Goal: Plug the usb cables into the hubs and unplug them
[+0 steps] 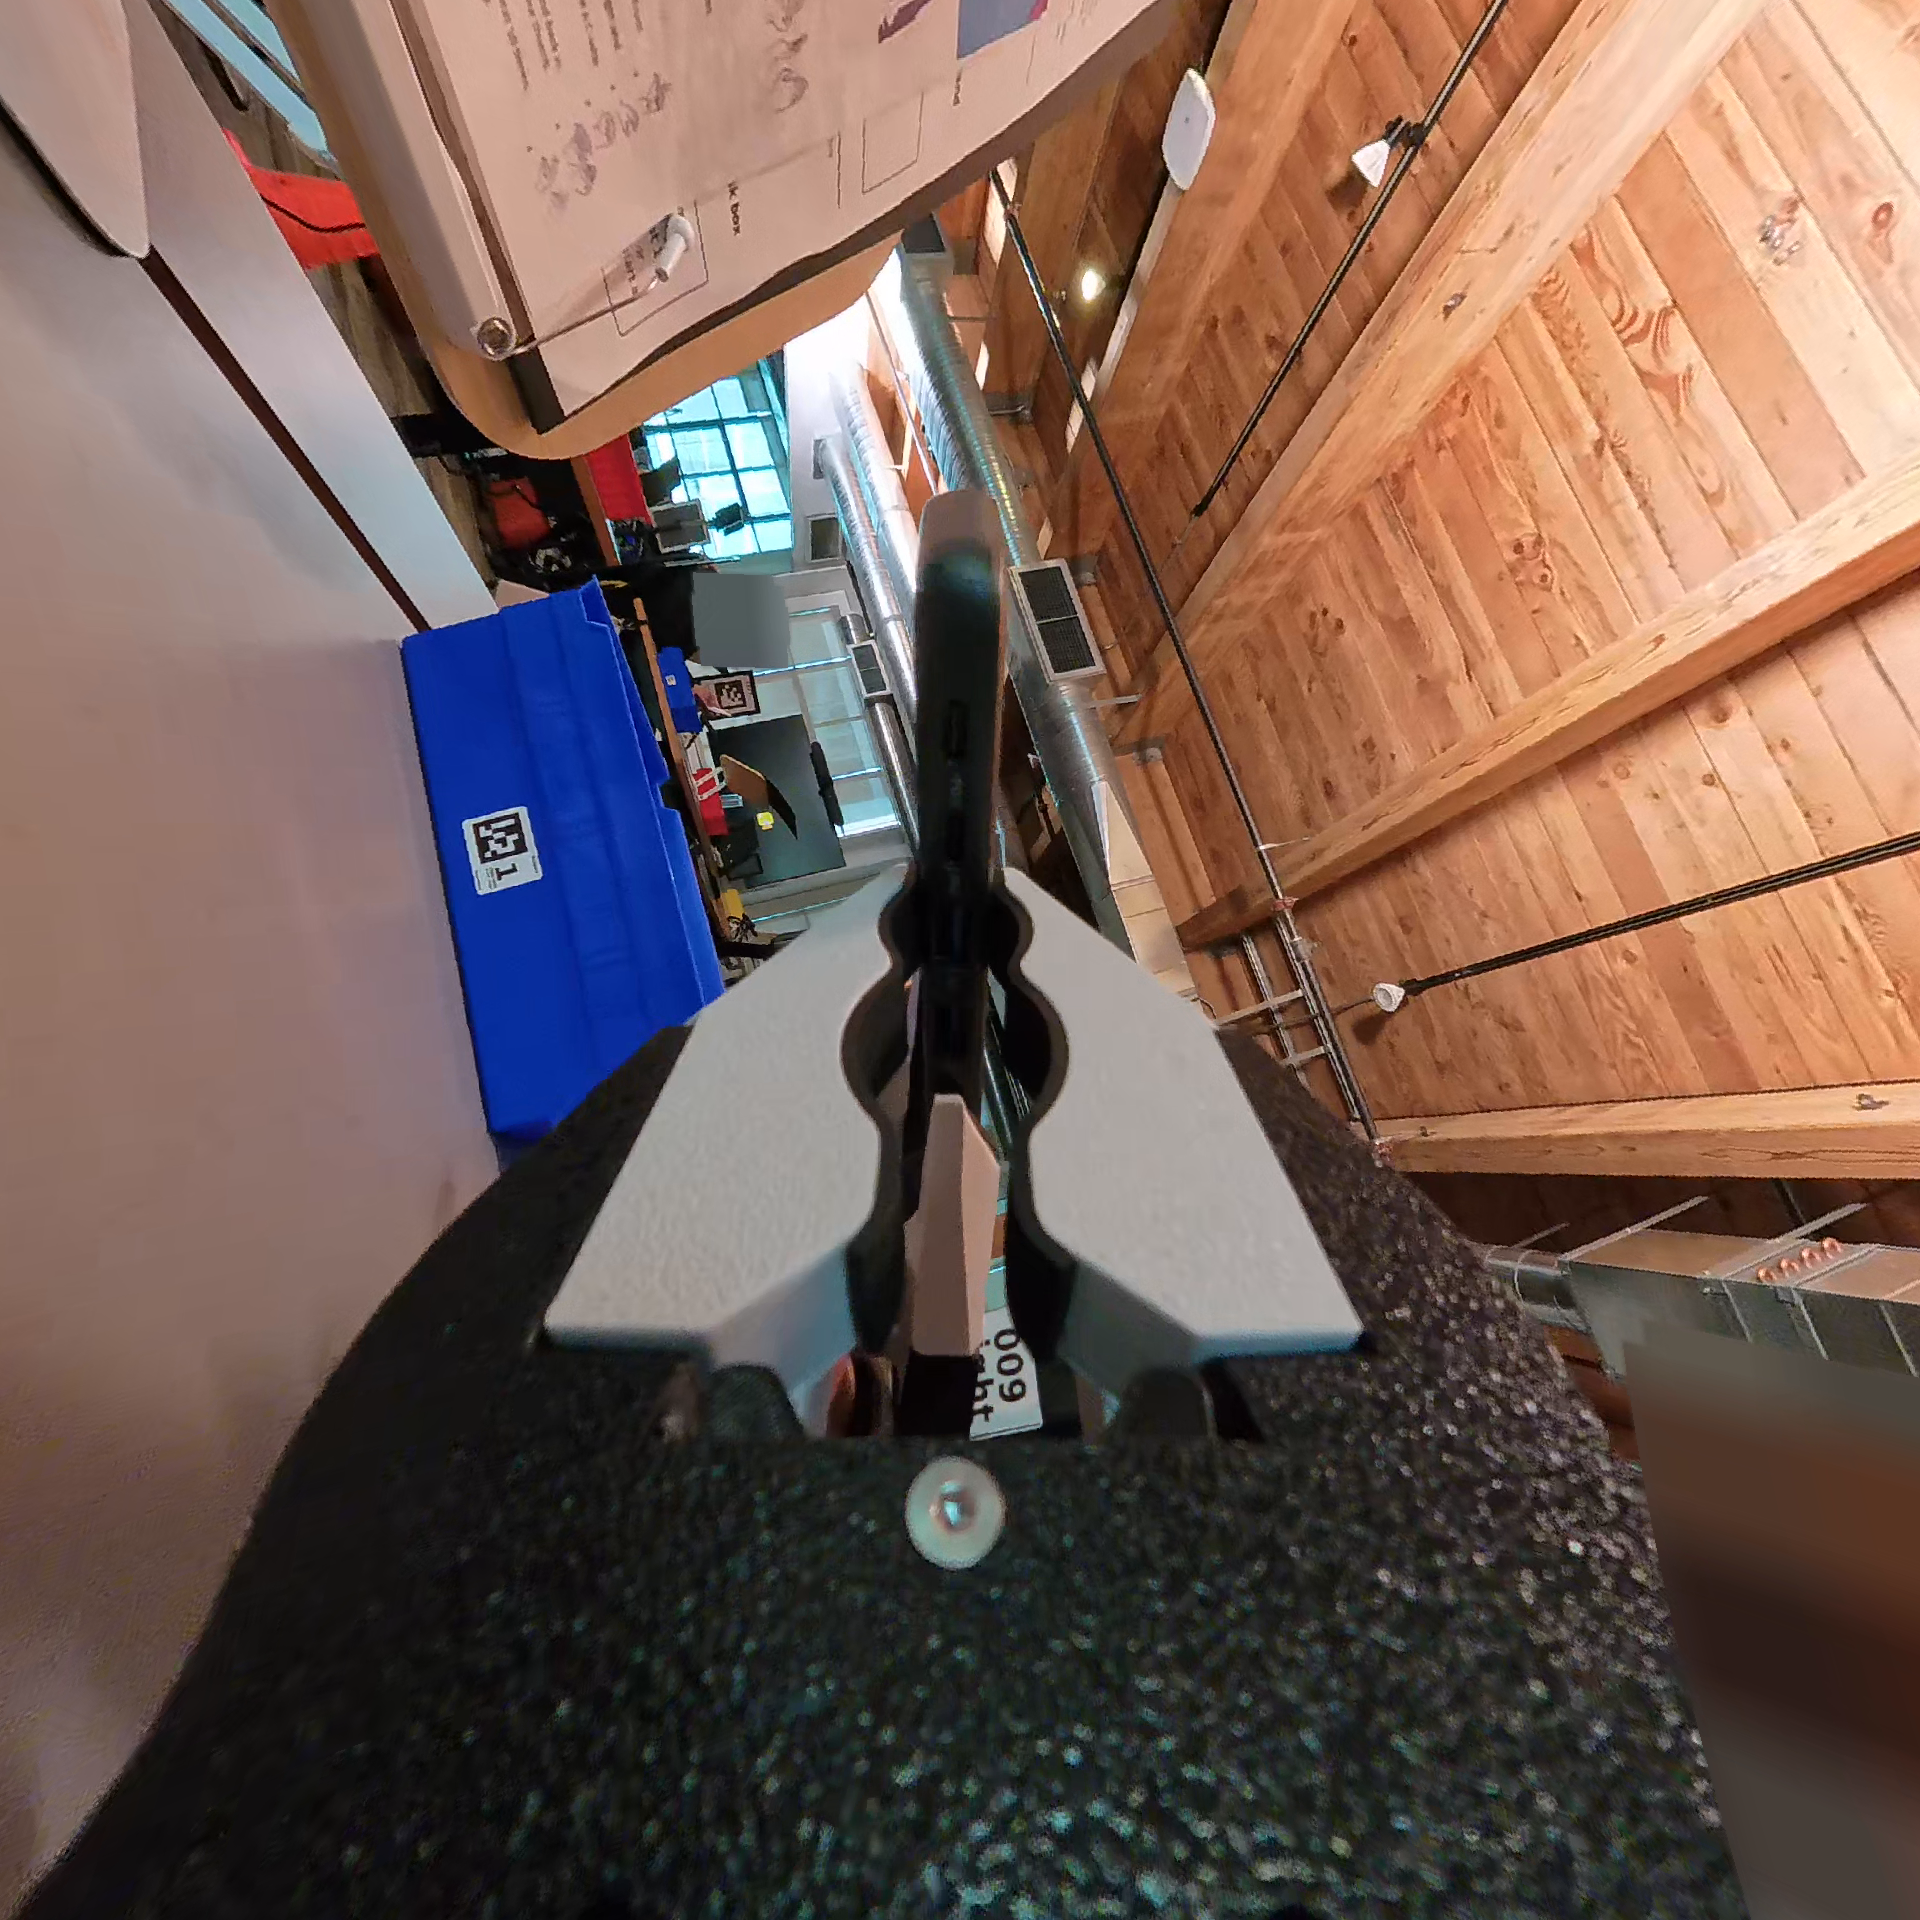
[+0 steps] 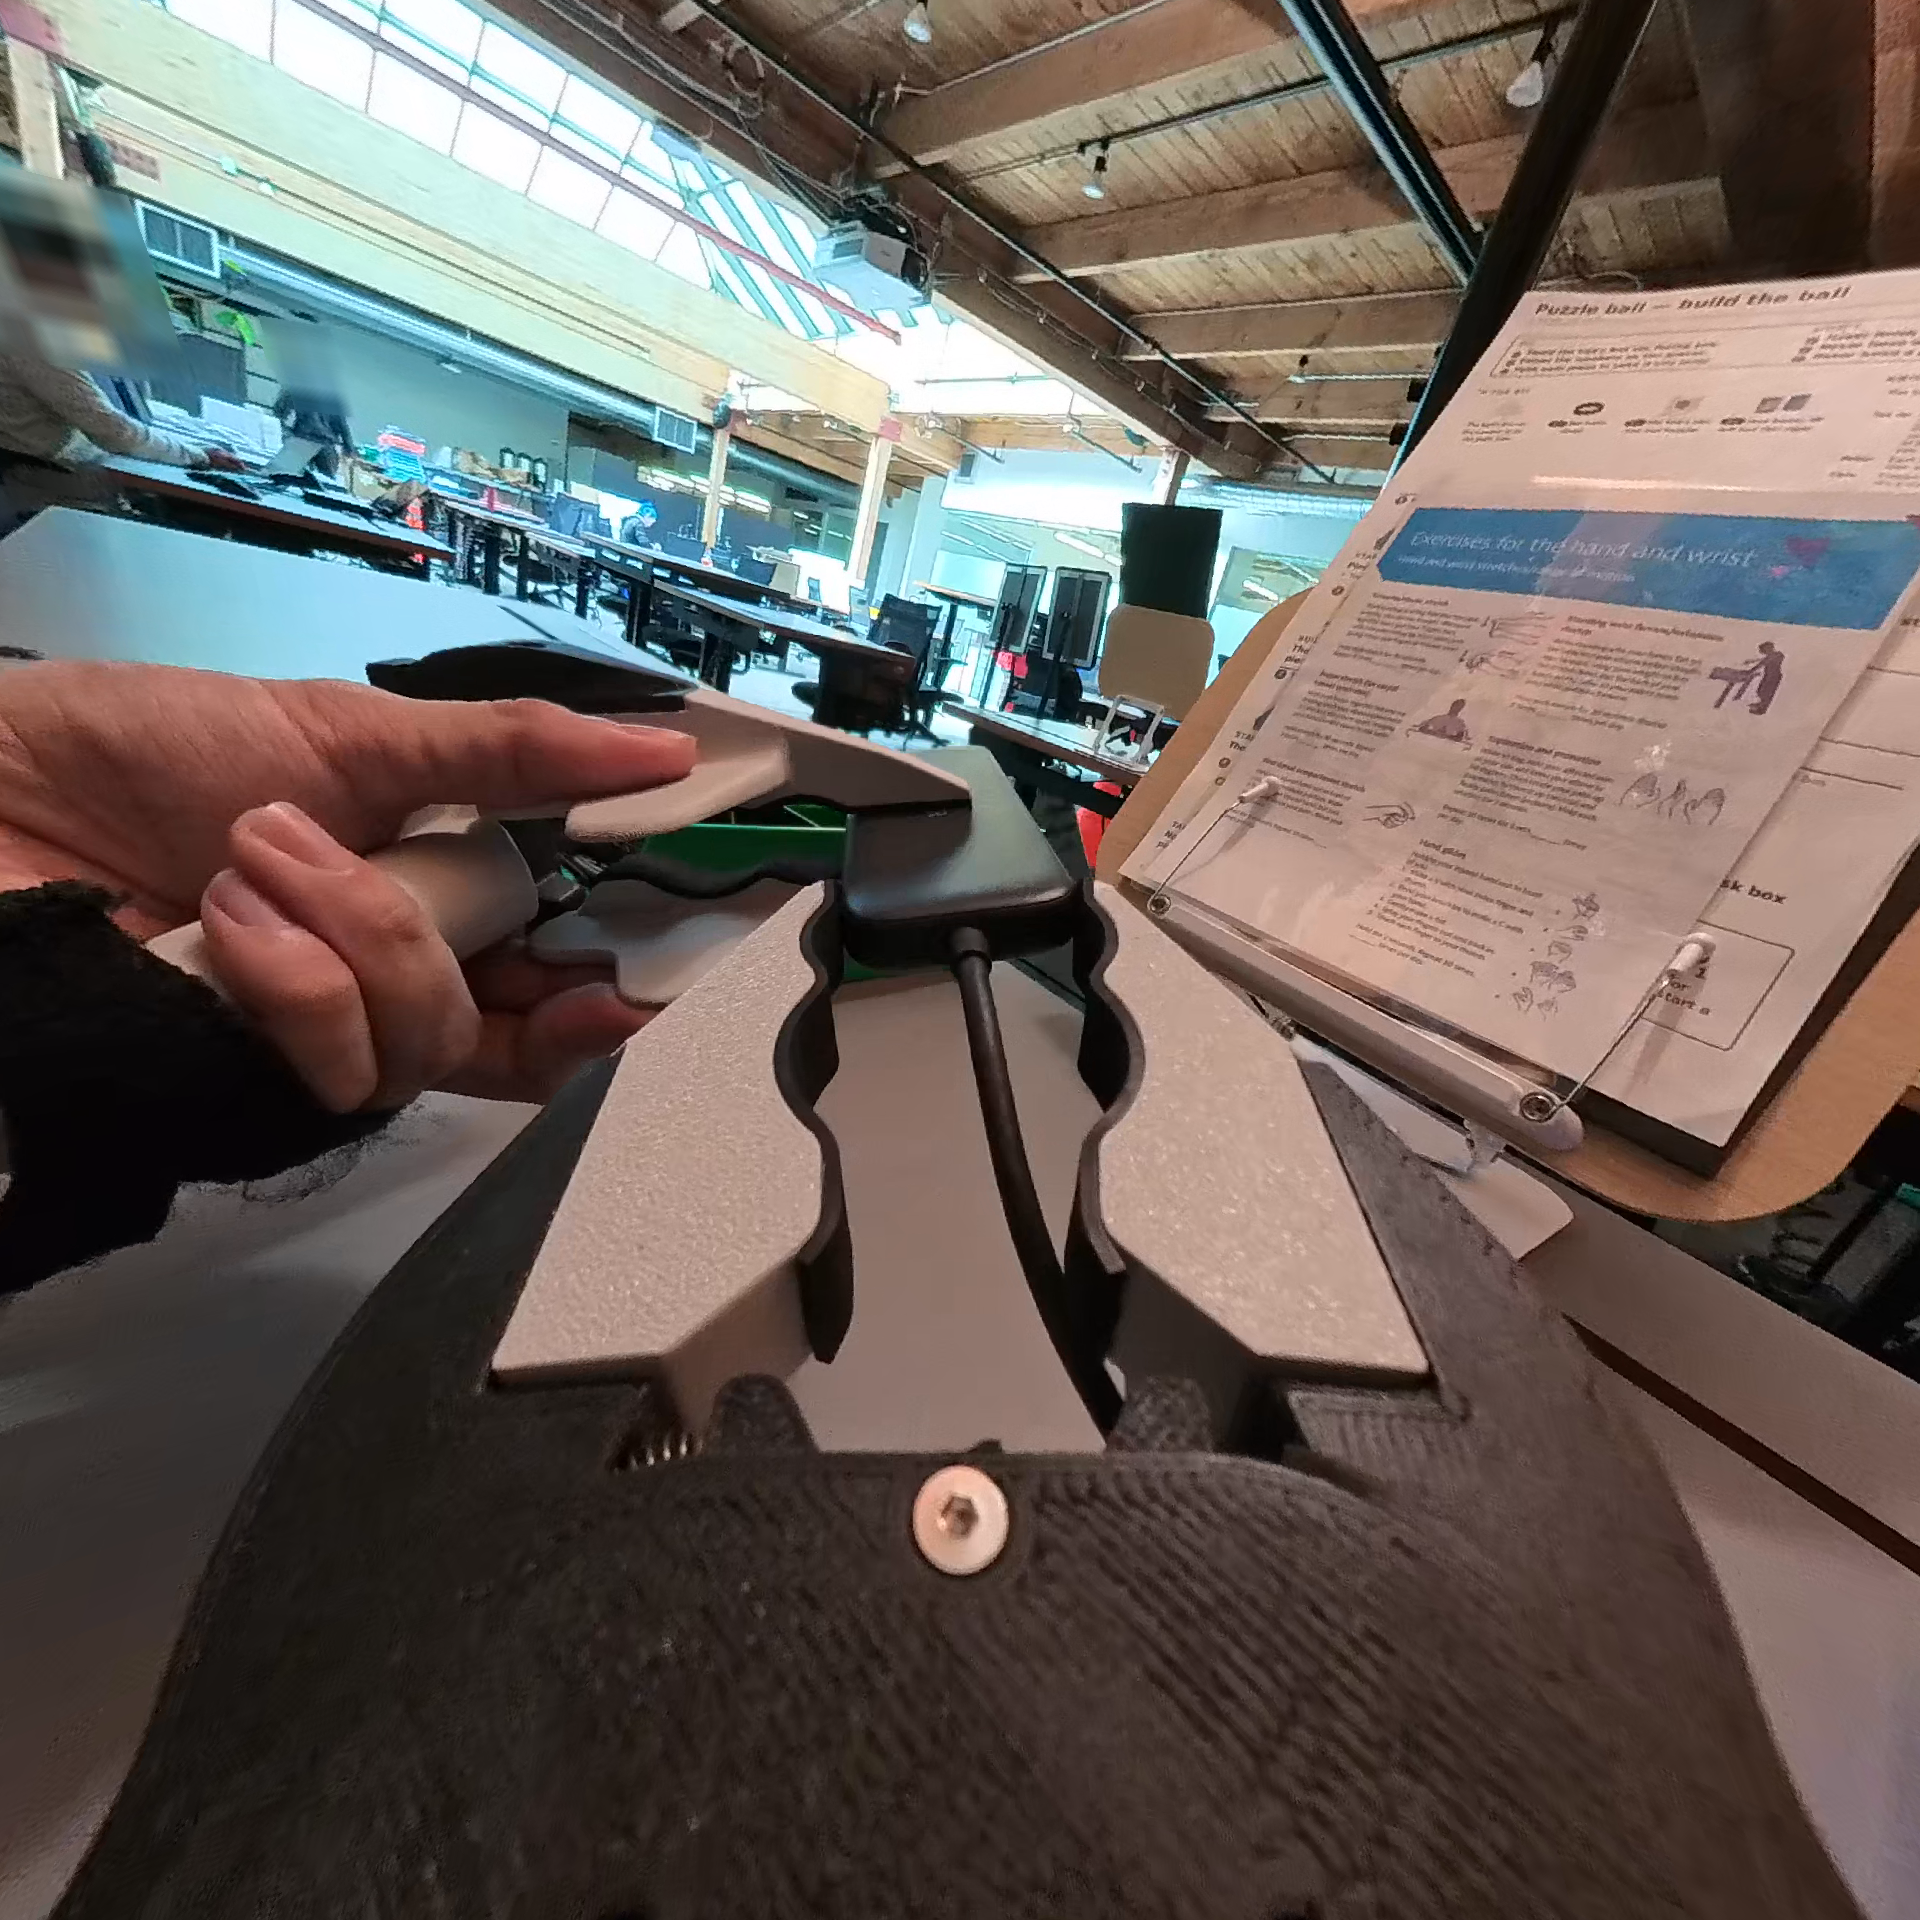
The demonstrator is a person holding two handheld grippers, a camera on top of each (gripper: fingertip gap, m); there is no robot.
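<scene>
1. Left wrist view: the left gripper (image 1: 951, 904) is clamped on the hub (image 1: 951, 665), which we see edge-on. It sticks out far past the tips, ports facing us.
2. Risk here: the grip sits on one end only. We judge that any push on a port could lever the hub round between the fingers.
3. The view is rolled, with ceiling on the right and a blue bin (image 1: 561, 831) on the left. No loose plug shows, so a blind insertion could miss the port.
4. Right wrist view: the right gripper (image 2: 956, 914) has its jaws either side of the hub's near end. They look to be touching it, but we cannot tell whether they grip.
5. The hub's cable (image 2: 997, 1091) runs back between those fingers. If they close further it could get pinched or kinked.
6. The hub is held up off the table. The left gripper comes in from the left, held by a hand (image 2: 312, 831). If both pull apart, the hub could slip or twist free.
7. The paper stand (image 2: 1507, 779) is near on the right. A swing that way could knock it.
</scene>
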